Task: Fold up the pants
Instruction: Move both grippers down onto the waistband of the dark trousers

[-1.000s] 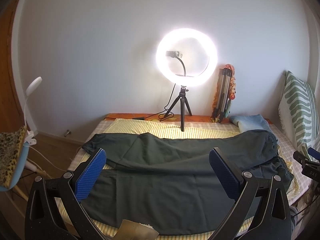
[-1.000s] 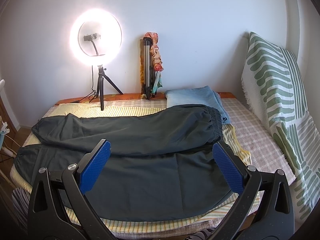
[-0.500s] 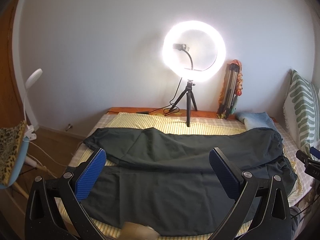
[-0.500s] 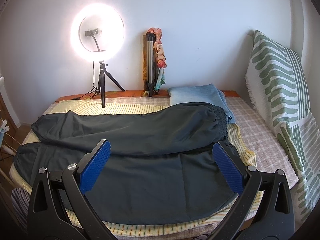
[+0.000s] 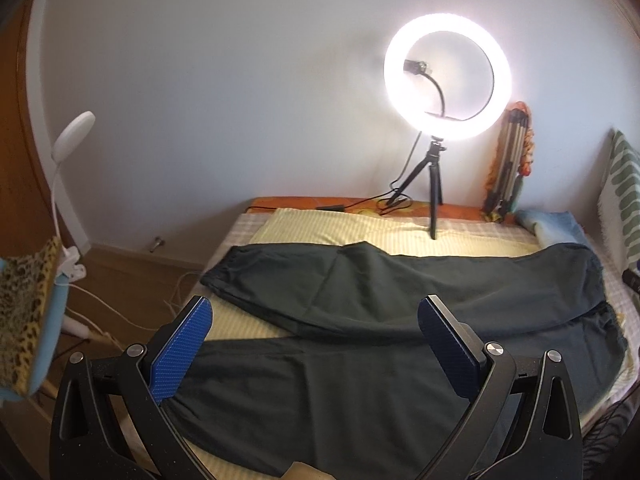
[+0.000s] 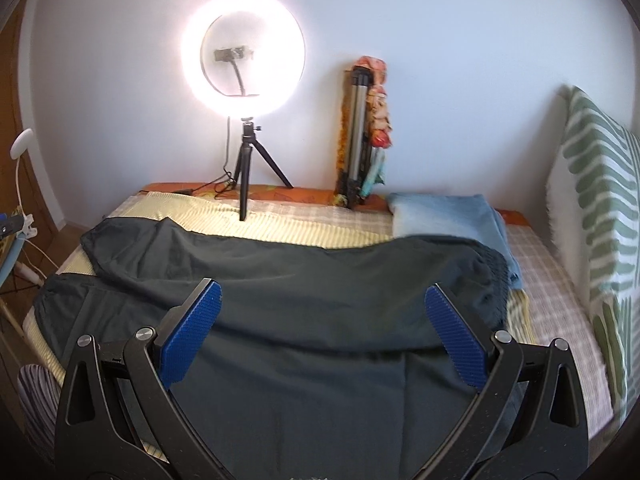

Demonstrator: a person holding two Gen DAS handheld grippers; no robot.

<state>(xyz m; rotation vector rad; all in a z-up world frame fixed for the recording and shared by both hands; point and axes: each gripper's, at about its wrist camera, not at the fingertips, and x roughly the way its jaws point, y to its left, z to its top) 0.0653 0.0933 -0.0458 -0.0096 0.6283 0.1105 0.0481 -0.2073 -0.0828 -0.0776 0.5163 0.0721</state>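
Both jaws gaped wide, holding nothing: left gripper [image 5: 316,348] and right gripper [image 6: 322,330] hovered above near edge of bed [image 6: 560,300]. Dark pants [image 6: 300,312] lay flat lengthwise, waistband toward right edge. Likely light, limp, slippery; pinch cuffs and waistband corners.

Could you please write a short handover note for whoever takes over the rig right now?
Left gripper: open, holding nothing, above the near leg's cuff end.
Right gripper: open, holding nothing, above the waist end.
Pants: dark, spread lengthwise on the bed, one leg lying partly over the other; waistband on the right beside the folded blue cloth.
Done: the legs look brought together, loosely.
Left: align the legs, then probably fold cuffs towards the waistband.
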